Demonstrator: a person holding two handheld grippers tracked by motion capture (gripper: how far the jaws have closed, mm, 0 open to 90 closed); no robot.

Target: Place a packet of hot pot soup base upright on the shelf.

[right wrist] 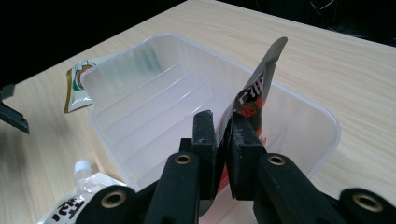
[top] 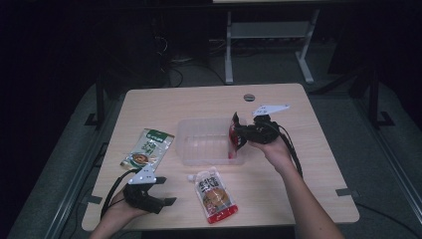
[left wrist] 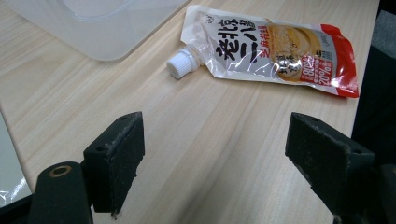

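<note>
The right gripper [top: 238, 130] holds a red packet [top: 233, 135] over the clear tub's [top: 199, 144] right end.

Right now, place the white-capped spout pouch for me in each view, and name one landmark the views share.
High view: spout pouch lies at bottom centre, in front of the clear bin.
Left gripper view: upper right, cap toward the bin.
Right gripper view: bottom left corner, cap beside the bin's wall.
Shared landmark: the clear bin.
</note>
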